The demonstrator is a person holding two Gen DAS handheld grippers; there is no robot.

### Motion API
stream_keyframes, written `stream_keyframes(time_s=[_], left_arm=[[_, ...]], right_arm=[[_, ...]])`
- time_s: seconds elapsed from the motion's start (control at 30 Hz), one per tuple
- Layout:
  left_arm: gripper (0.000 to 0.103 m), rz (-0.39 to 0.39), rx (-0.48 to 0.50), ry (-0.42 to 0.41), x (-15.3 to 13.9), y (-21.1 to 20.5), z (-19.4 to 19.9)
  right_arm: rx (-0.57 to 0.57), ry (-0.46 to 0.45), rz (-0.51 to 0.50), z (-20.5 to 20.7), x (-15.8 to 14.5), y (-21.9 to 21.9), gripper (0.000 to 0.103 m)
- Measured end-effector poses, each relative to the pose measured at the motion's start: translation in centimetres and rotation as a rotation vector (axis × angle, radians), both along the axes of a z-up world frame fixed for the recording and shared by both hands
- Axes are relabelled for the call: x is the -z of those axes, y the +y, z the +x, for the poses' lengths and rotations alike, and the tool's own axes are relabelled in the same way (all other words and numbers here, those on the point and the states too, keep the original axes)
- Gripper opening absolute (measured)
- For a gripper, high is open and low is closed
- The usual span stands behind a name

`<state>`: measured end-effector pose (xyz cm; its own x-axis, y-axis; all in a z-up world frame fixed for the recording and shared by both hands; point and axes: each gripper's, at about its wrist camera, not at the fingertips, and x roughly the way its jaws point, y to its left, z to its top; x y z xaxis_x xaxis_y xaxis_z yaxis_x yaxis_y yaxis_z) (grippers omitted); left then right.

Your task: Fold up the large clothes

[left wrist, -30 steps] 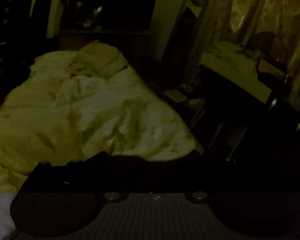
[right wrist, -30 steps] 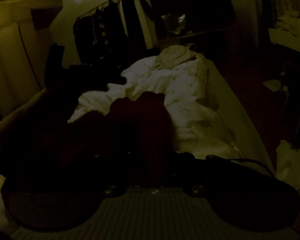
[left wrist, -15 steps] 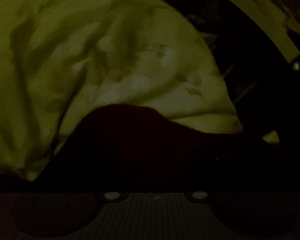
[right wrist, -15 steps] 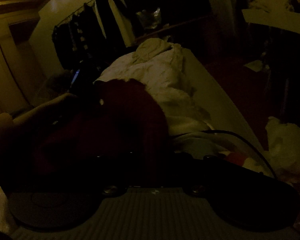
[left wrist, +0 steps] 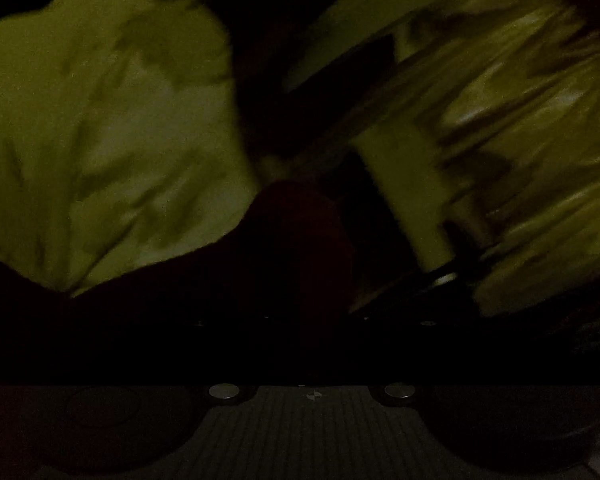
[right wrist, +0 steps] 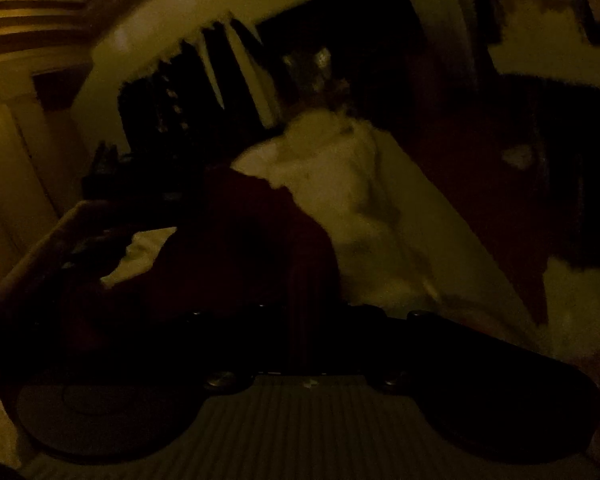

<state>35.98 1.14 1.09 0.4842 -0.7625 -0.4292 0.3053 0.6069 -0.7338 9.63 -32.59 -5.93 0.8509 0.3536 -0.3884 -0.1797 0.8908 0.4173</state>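
1. Left wrist view, very dark and smeared: dark red garment (left wrist: 300,236) humped at centre, straight ahead of the left gripper (left wrist: 300,304). Lying over the near edge of the pale duvet (left wrist: 100,120) that fills the left half. Shiny gold curtain (left wrist: 520,140) off to the right, well apart from the cloth.
2. Same view: jaws closing, partway through their travel. Fingers lost in shadow, so impossible to tell whether the pads press on anything, though the cloth sits right where they would meet.
3. Right wrist view: right gripper (right wrist: 300,300) closed almost completely, with the dark red garment bunched over the point where the fingers meet, apparently pinched there. Cloth spreading from that point leftward and away, across the duvet on the bed (right wrist: 440,240).
4. Same view, far left: a person's hand (right wrist: 52,248) at the garment's other end, with a dark shape above it, probably the left gripper but too dim to confirm.
5. Judged relation for the coming move: garment's long axis stretched side to side between the two grippers, right end secured, left end the open question. Left gripper nearer to the free end, so its pinch probably has to land before any lift or fold across the bed.
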Motion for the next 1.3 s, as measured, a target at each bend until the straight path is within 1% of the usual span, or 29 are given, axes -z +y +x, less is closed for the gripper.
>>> stream_keyframes(time_s=[0.03,0.07,0.13,0.23,0.3,0.33,0.47,0.6,0.67,0.77,0.8,0.87,0.9,0.97,1.03,1.07,1.1,1.13,1.17,1.2,1.23,1.27,1.3], left_arm=[[0.076,-0.031,0.006,-0.035,-1.8,0.8,-1.3],[0.076,-0.037,0.005,-0.086,-4.1,1.3,-3.0],[0.077,-0.031,-0.006,-0.184,-7.7,2.2,-6.3],[0.077,-0.099,-0.036,-0.312,-13.1,4.2,-11.7],[0.077,-0.149,-0.057,-0.412,-16.5,5.9,-15.7],[0.077,-0.161,-0.075,-0.471,-18.4,6.7,-18.0],[0.077,-0.174,-0.149,-0.677,-23.9,8.7,-26.6],[0.077,-0.175,-0.203,-0.805,-27.0,9.4,-33.0],[0.077,-0.164,-0.221,-0.849,-27.7,9.4,-35.0],[0.076,-0.178,-0.245,-0.878,-27.4,10.1,-36.9],[0.076,-0.171,-0.274,-0.883,-27.3,10.4,-37.2],[0.074,-0.115,-0.346,-0.887,-26.7,11.1,-37.4],[0.073,-0.097,-0.376,-0.875,-26.3,11.7,-37.1],[0.073,-0.083,-0.416,-0.816,-25.0,12.7,-35.7],[0.073,-0.079,-0.461,-0.727,-22.9,13.6,-33.0],[0.074,-0.055,-0.49,-0.683,-21.8,13.9,-31.4],[0.074,-0.017,-0.523,-0.638,-20.5,14.2,-29.7],[0.075,0.03,-0.57,-0.582,-18.8,14.5,-27.7],[0.077,0.083,-0.62,-0.524,-16.7,14.7,-25.4],[0.085,0.128,-0.652,-0.478,-14.8,15.1,-23.5],[0.088,0.162,-0.695,-0.413,-12.4,15.5,-21.3],[0.096,0.171,-0.723,-0.35,-10.2,16.0,-19.6],[0.099,0.169,-0.735,-0.268,-7.5,16.6,-17.8]], right_arm=[[-0.011,-0.036,-0.017,-0.2,-0.9,0.3,0.013],[-0.023,-0.08,-0.023,-0.5,-2.2,0.5,0.013],[-0.044,-0.152,0.004,-0.9,-4.4,0.4,0.013],[-0.062,-0.281,0.02,-1.5,-8.6,0.1,0.013],[-0.074,-0.375,0.04,-2.1,-11.9,-0.4,0.013],[-0.082,-0.428,0.049,-2.5,-13.7,-0.7,0.013],[-0.108,-0.635,0.091,-5.6,-20.7,-2.0,0.013],[-0.141,-0.787,0.127,-8.6,-26.1,-3.0,0.013],[-0.144,-0.838,0.142,-9.6,-28.0,-3.4,0.013],[-0.154,-0.879,0.168,-9.9,-30.2,-4.0,0.013],[-0.156,-0.875,0.178,-9.6,-30.8,-4.2,0.013],[-0.145,-0.848,0.185,-8.0,-31.3,-4.2,0.013],[-0.138,-0.825,0.19,-6.9,-31.3,-4.0,0.013],[-0.133,-0.754,0.198,-4.6,-31.0,-3.2,0.013],[-0.147,-0.66,0.209,-0.8,-30.2,-1.8,0.013],[-0.147,-0.622,0.199,1.0,-29.7,-0.7,0.013],[-0.137,-0.579,0.182,3.2,-28.7,0.7,0.013],[-0.132,-0.53,0.168,5.3,-27.8,2.4,0.013],[-0.131,-0.474,0.15,7.7,-26.7,4.1,0.015],[-0.118,-0.418,0.122,10.4,-25.3,5.9,0.016],[-0.102,-0.359,0.107,12.8,-23.8,7.5,0.018],[-0.097,-0.29,0.101,15.2,-22.1,8.9,0.023],[-0.097,-0.212,0.086,17.9,-19.9,10.3,0.027]])
